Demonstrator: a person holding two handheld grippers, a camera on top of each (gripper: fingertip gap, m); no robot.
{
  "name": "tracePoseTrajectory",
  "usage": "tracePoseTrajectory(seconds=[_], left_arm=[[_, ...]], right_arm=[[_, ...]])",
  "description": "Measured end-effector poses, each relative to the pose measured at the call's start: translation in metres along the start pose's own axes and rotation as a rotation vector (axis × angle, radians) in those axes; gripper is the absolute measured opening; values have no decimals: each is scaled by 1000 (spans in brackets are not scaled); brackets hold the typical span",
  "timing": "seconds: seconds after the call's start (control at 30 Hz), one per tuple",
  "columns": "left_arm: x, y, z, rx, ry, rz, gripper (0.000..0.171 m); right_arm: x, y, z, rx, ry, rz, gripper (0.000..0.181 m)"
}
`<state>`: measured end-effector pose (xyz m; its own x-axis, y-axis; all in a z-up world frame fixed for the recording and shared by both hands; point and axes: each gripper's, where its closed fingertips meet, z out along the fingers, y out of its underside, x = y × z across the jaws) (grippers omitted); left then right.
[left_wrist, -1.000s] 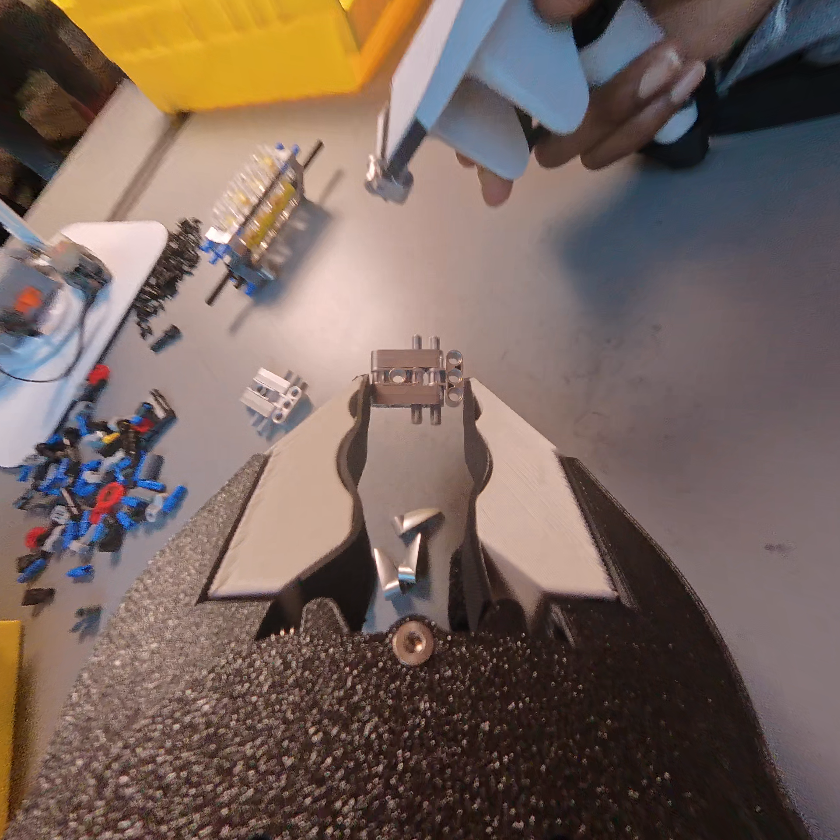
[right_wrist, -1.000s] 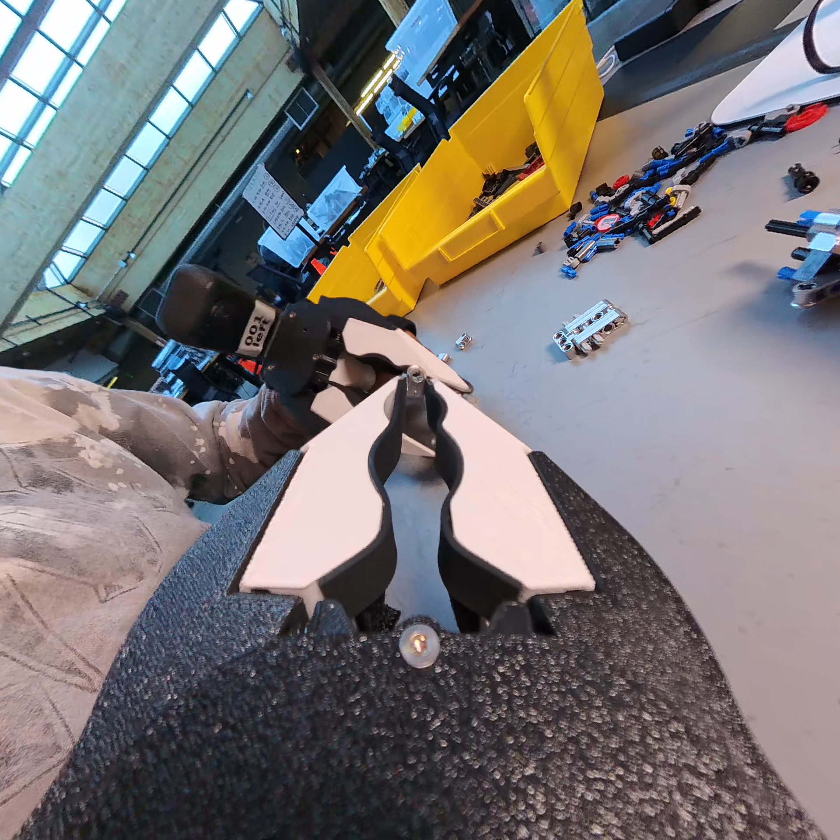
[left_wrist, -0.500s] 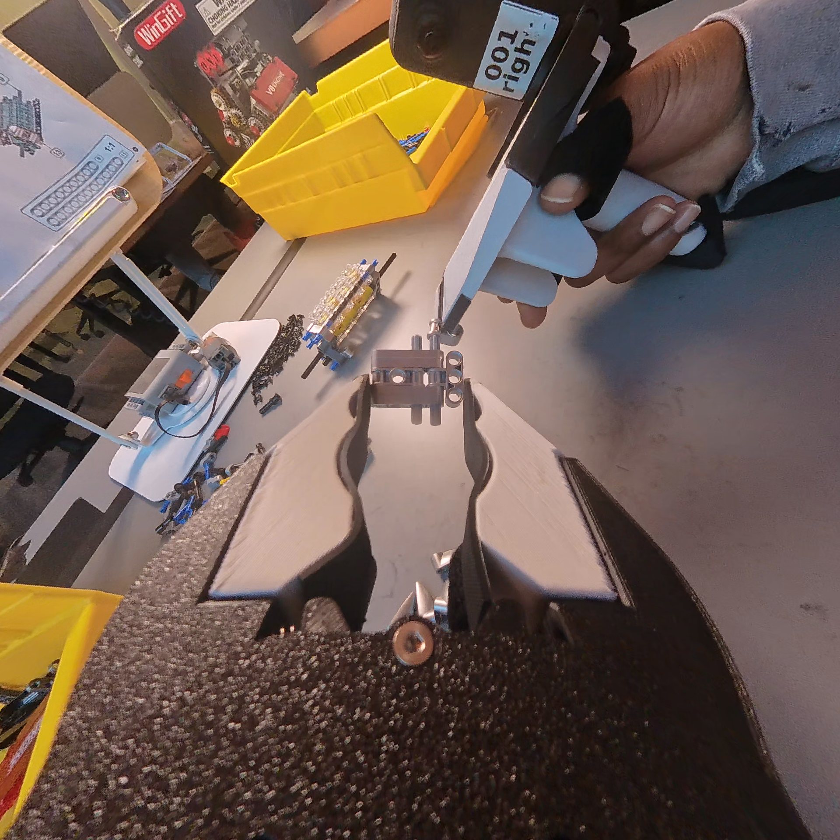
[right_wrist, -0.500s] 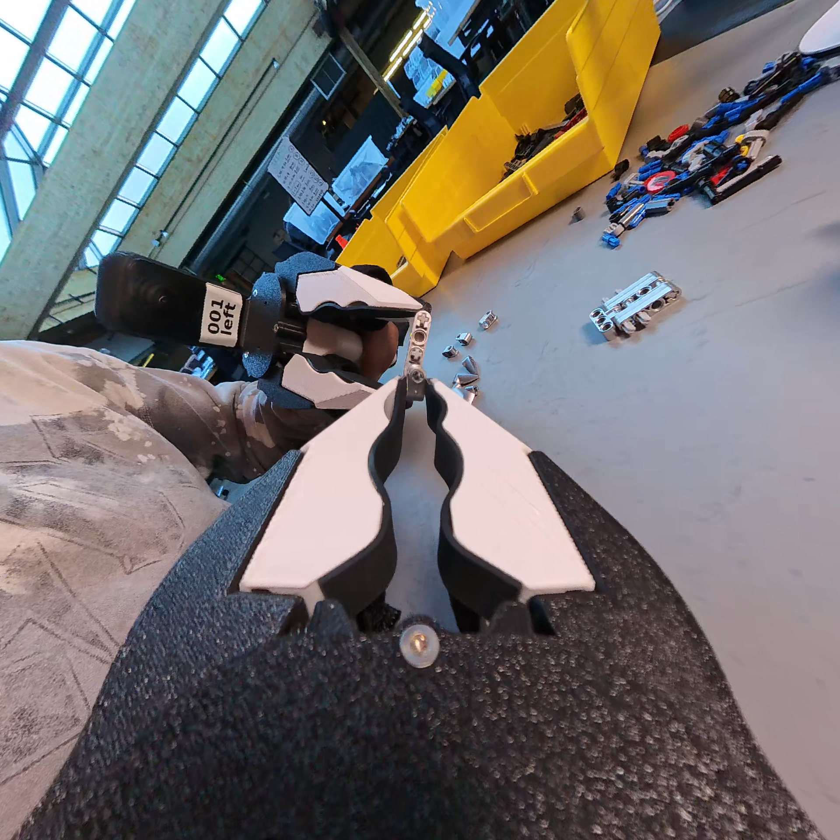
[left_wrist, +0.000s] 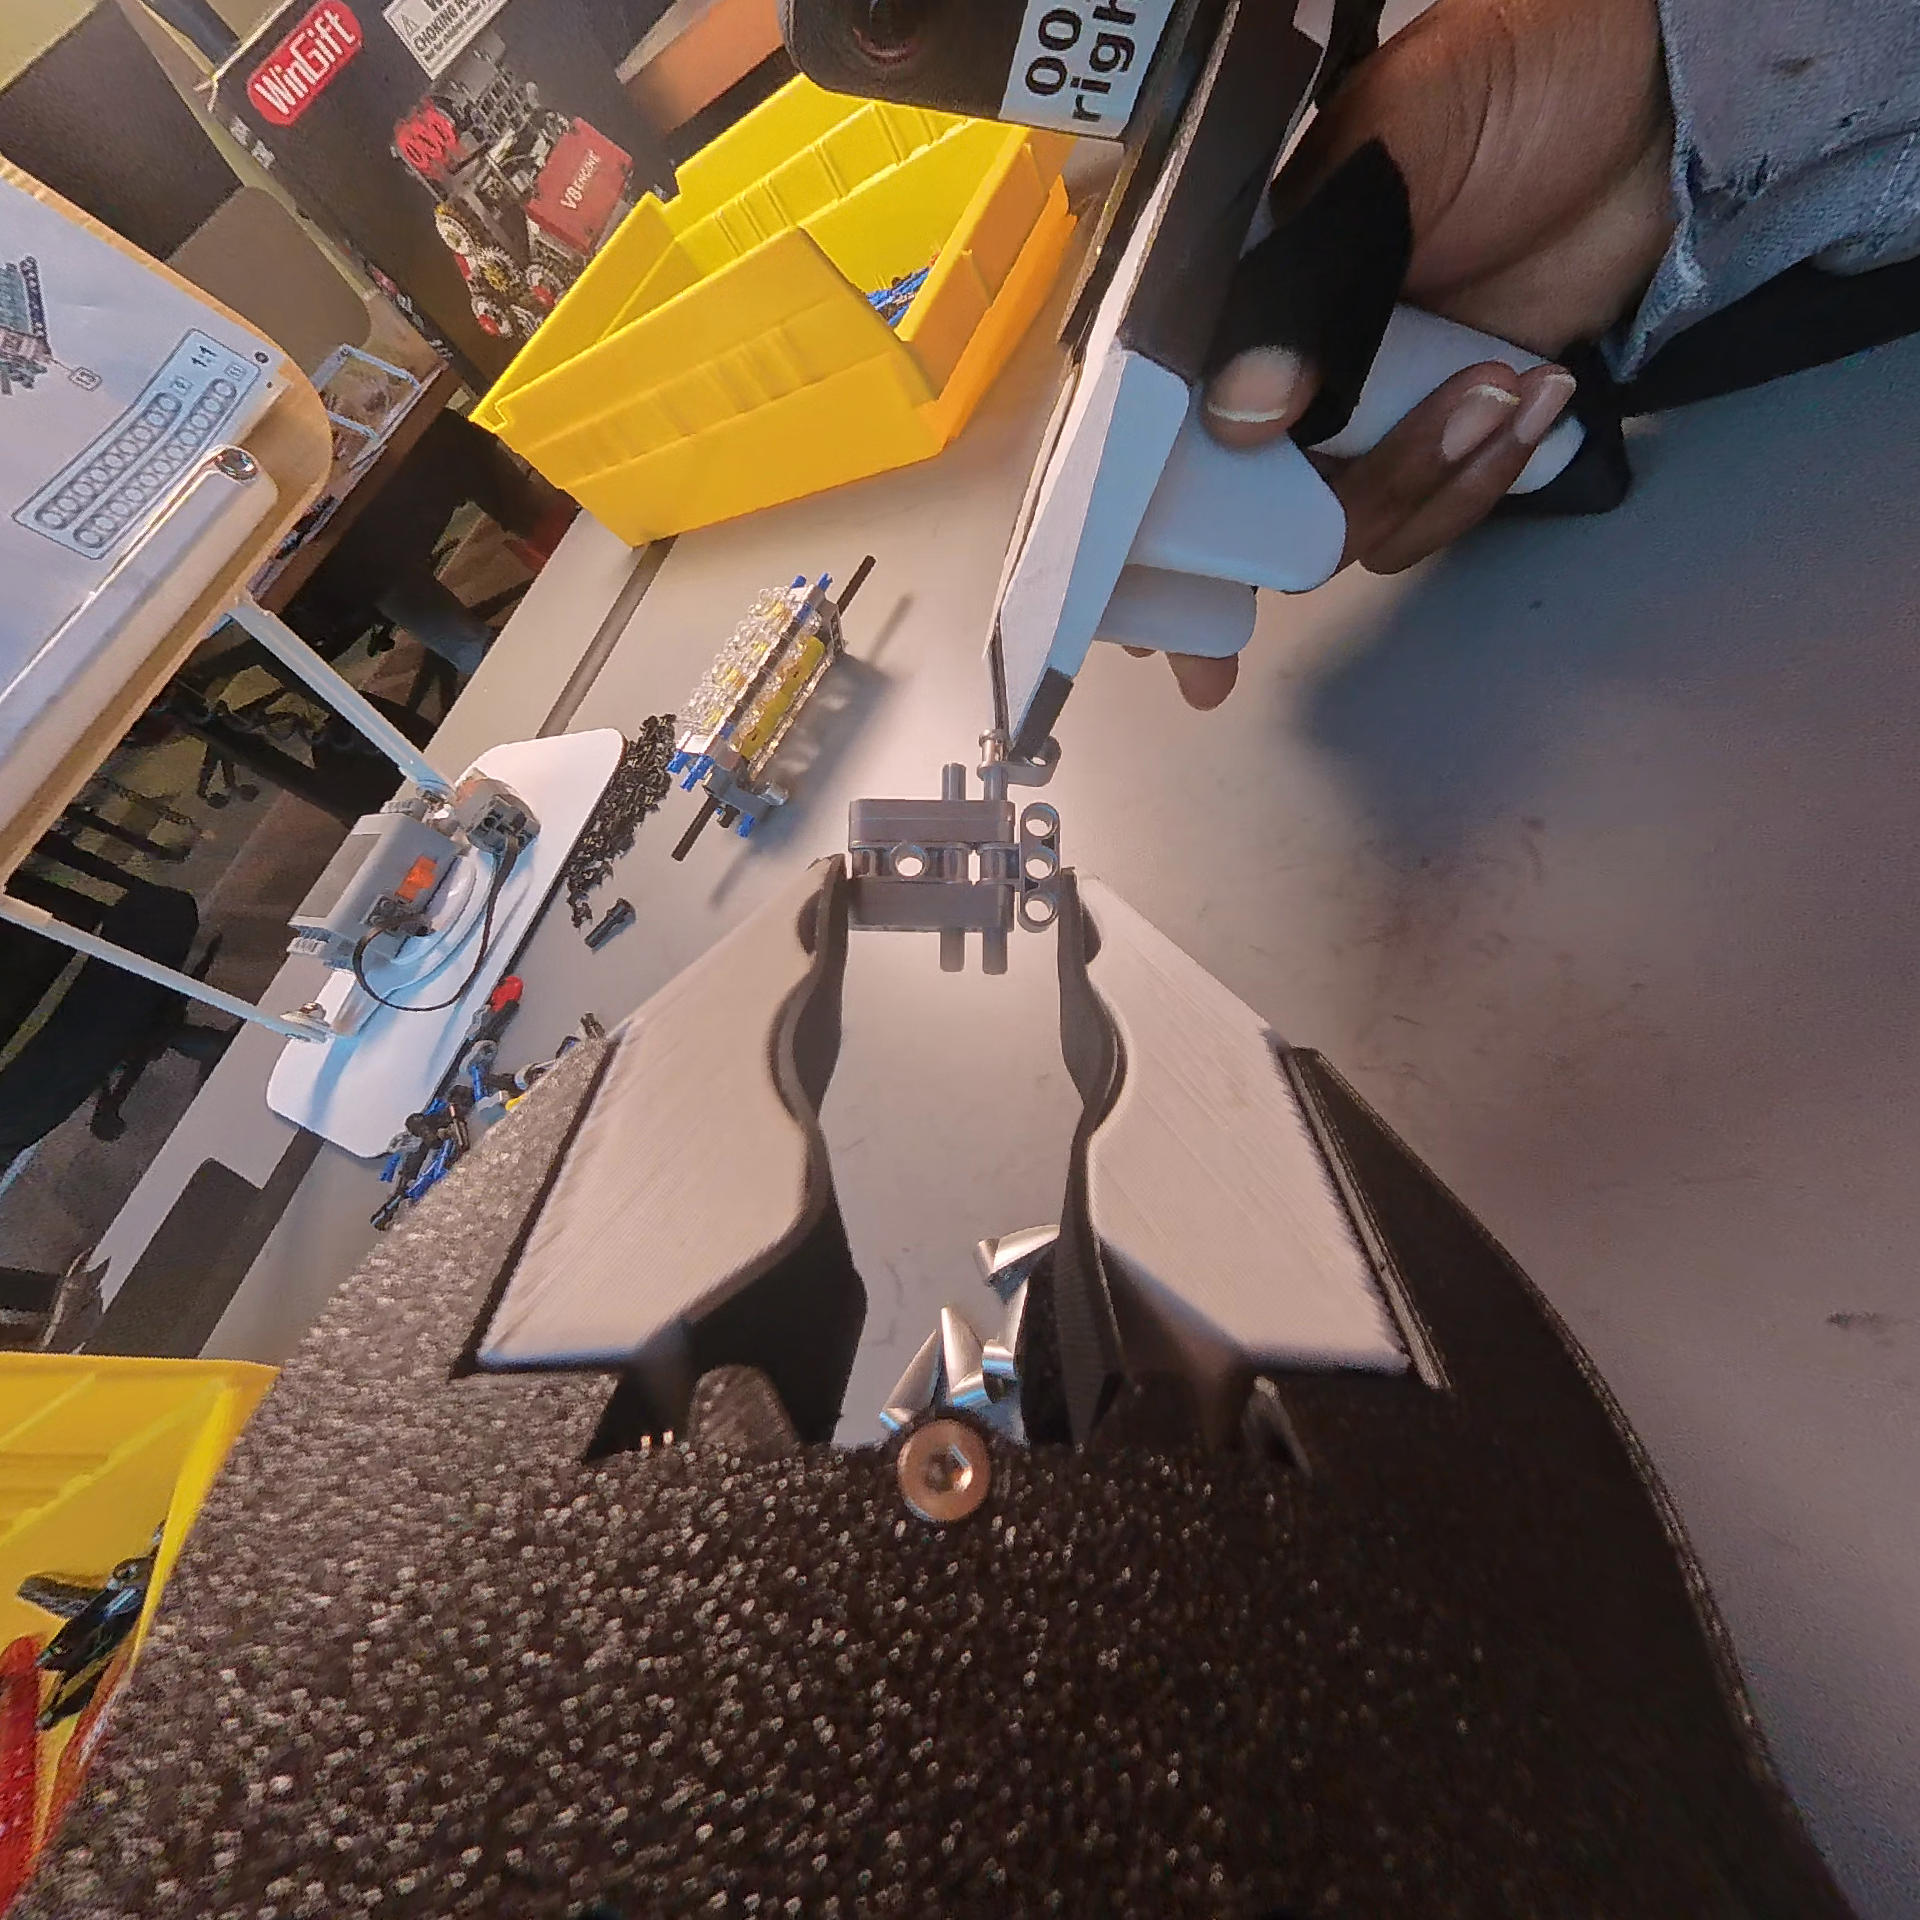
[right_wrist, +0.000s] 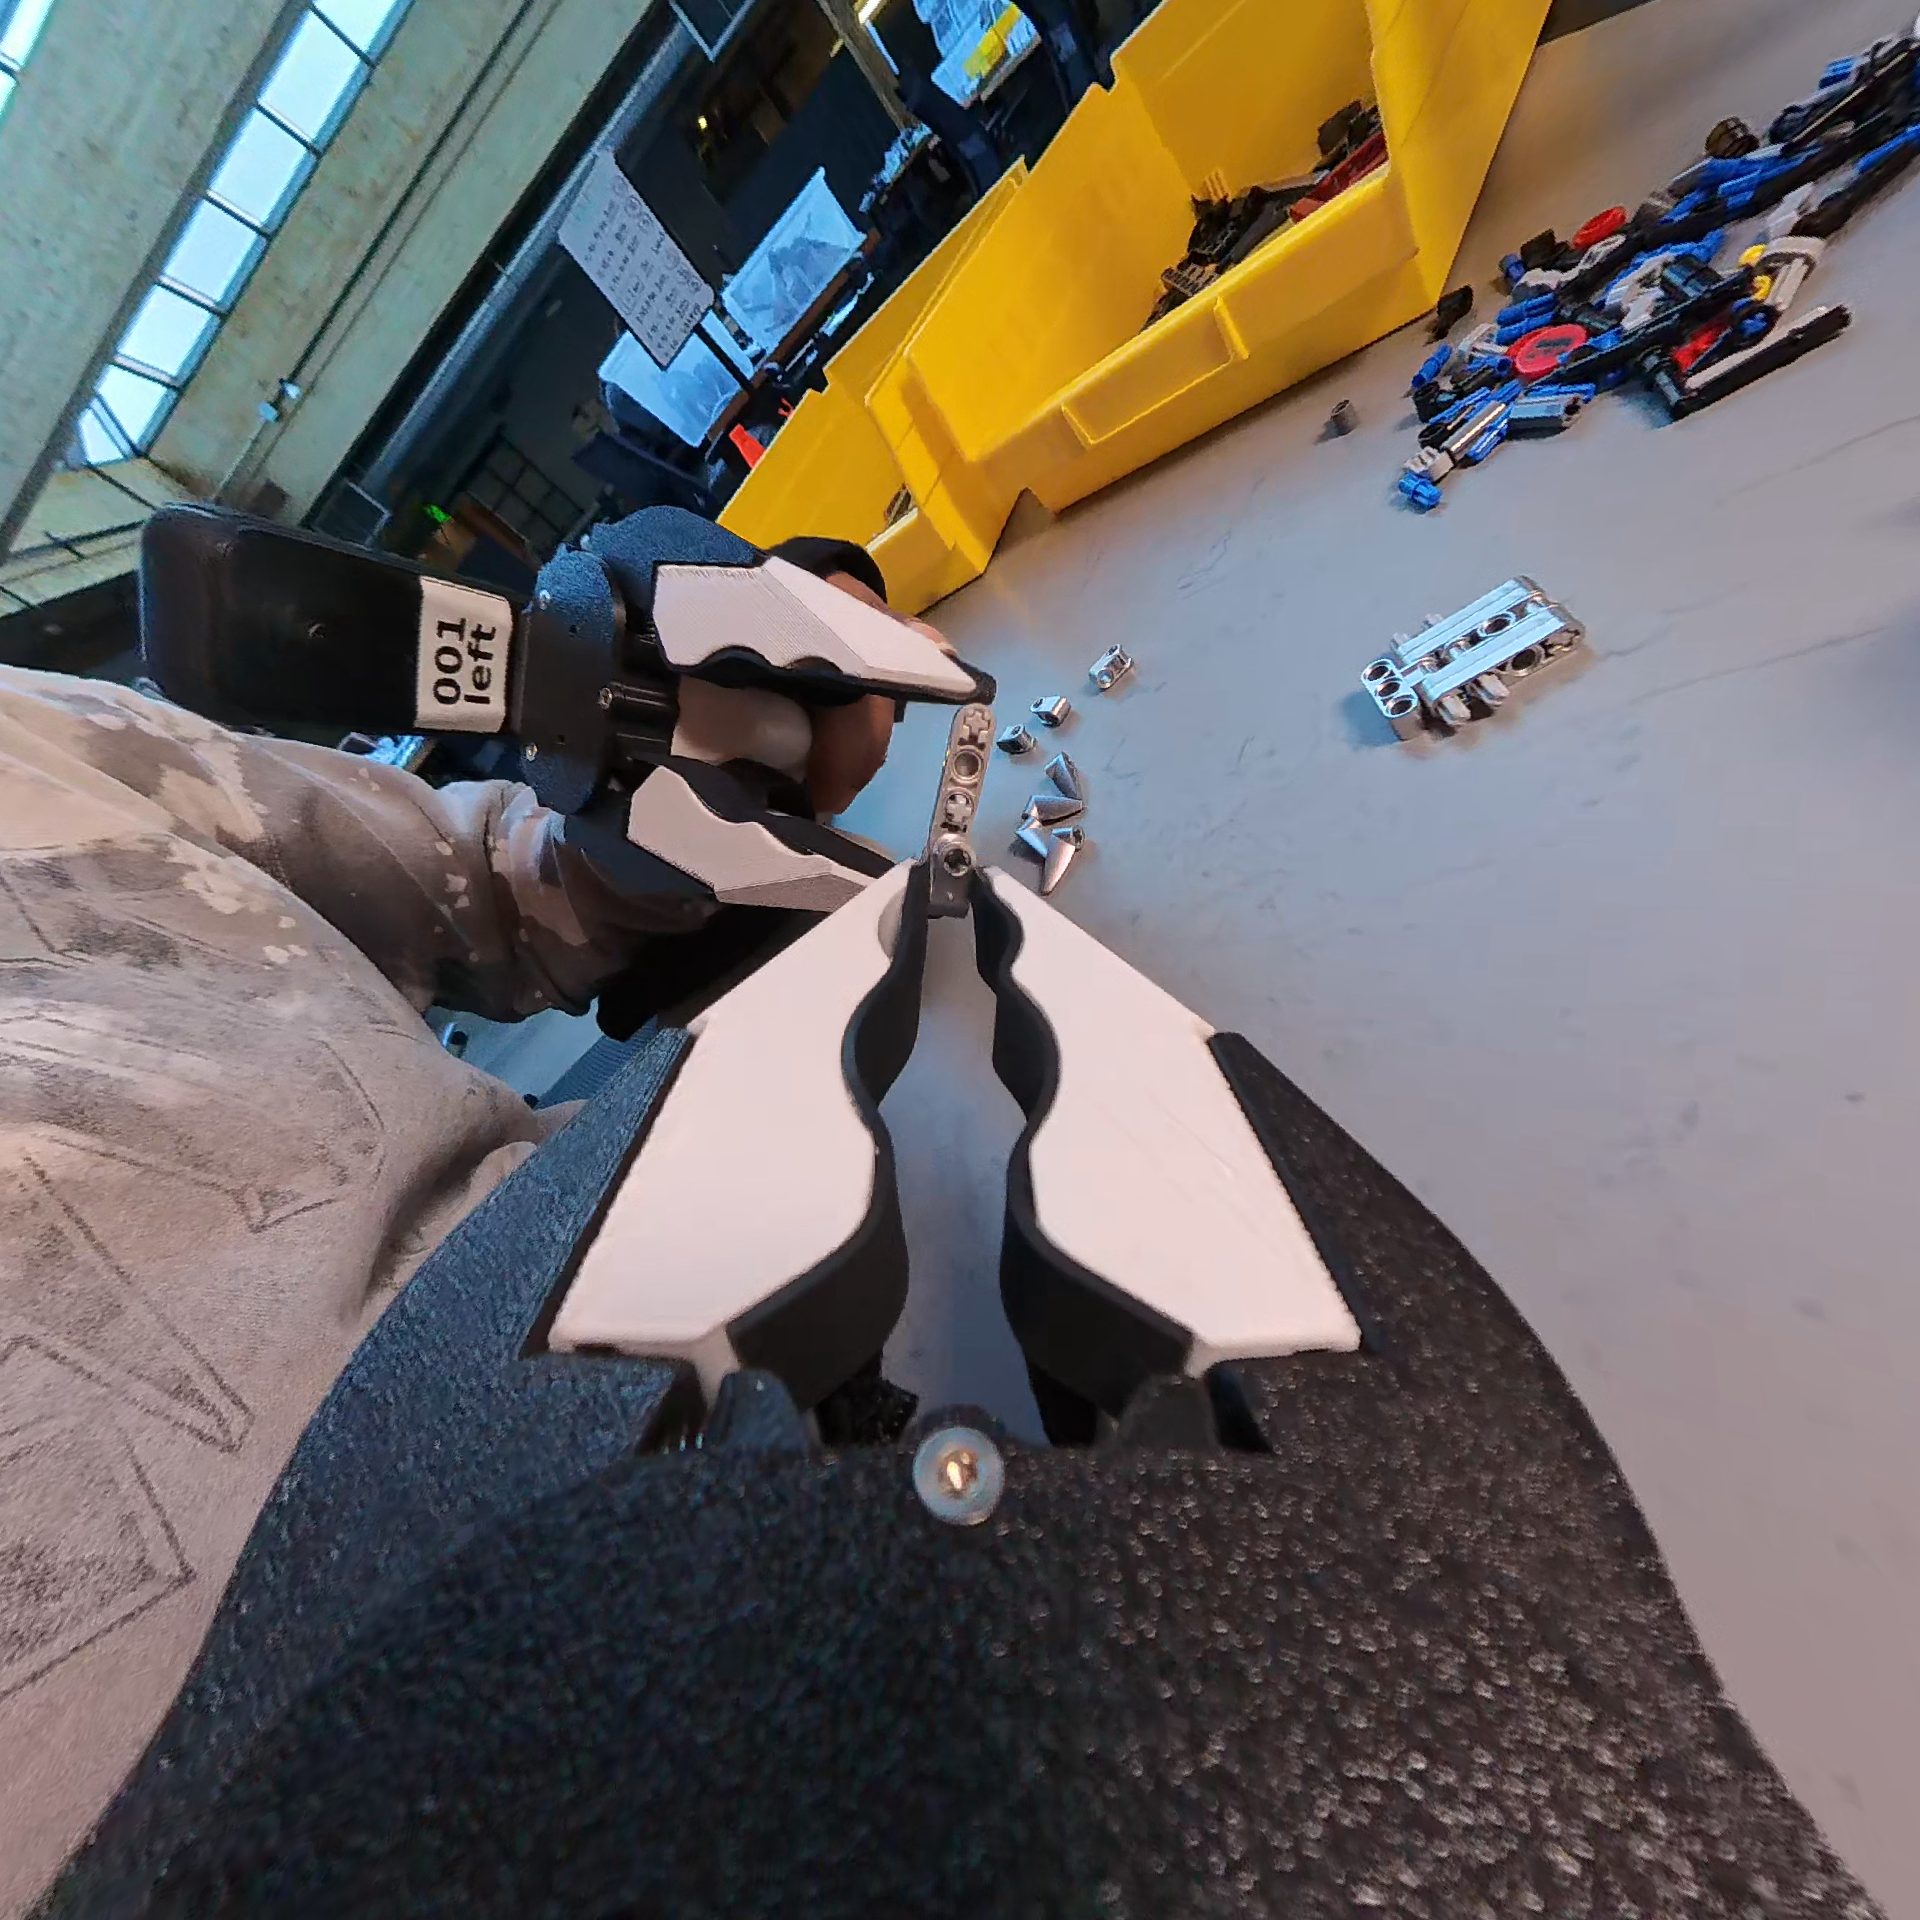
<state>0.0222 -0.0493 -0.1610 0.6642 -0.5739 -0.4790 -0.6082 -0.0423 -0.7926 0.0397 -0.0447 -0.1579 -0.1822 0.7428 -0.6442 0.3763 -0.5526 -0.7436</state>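
We see two hand-held tongs meeting over a grey table (left_wrist: 1507, 1039). The left tongs (left_wrist: 945, 890) are closed to a medium width on one grey block (left_wrist: 925, 826), gripped by its sides at the very fingertips and held clear of the table. Two short pegs stick out of the block on the far side and two on the near side, and one pale three-hole strip (left_wrist: 1039, 864) sits against the right finger. The right tongs (right_wrist: 948, 883), held by a hand (left_wrist: 1475, 208), come in from ahead of the left tongs and slightly to their right. They are nearly closed, pinching one small grey connector (right_wrist: 952, 860) at their tips. That connector sits just over the block's far right peg, and we cannot tell whether the two touch. Lying on the table under the left tongs, between their fingers, are about four pointed silver pieces (right_wrist: 1049, 821), with three tiny grey connectors (right_wrist: 1049, 711) just beyond them. Further out to the left of the left tongs lie one flat grey assembly (right_wrist: 1475, 655), one clear-and-yellow build (left_wrist: 764, 675) with blue pins, one heap of black pins (left_wrist: 623, 800), and one white tray (left_wrist: 343, 1091) carrying one grey motor box (left_wrist: 405, 883). There is also one scatter of blue, black and red parts (right_wrist: 1621, 332). A large yellow bin (left_wrist: 769, 343) stands far ahead and another (left_wrist: 94, 1475) close by on the left. One open booklet (left_wrist: 104, 416) rests on a stand at the far left.
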Motion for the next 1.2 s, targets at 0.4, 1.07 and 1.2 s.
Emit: tracePoseTrajectory(seconds=[0.4,1.07,1.2], left_arm=[[3,-13,-2,64,2,-21,0],[-18,8,-2,46,-58,-144,0],[-33,15,-1,36,-94,-212,6]], right_arm=[[-2,-5,-1,17,18,-29,7],[1,-8,-3,48,27,-21,7],[-1,-15,-7,80,30,-28,7]])
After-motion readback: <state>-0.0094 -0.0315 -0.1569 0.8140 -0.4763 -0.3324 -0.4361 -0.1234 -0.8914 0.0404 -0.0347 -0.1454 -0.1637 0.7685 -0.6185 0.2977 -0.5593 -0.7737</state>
